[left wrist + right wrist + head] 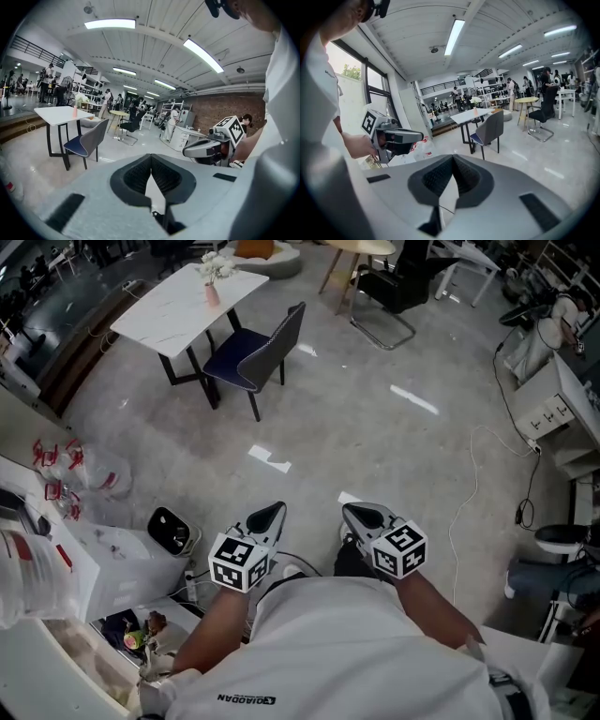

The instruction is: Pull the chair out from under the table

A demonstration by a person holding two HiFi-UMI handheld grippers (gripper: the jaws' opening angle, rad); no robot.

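I saw a glossy grey floor (375, 427) in an open workshop rm. 1 white desk (178, 296), 1 chair (258, 352) against it. Left tool (275, 509) & right tool (351, 510): jaws together, empty.

The front of the chair (275, 345) is hidden under the table (169, 310); the flowers (214, 266) there are too small to identify.

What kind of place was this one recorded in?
Likely a big open lab or workshop hall: bare polished floor, strip lights on an exposed ceiling, workbenches and people at the back, and a white table with a chair.
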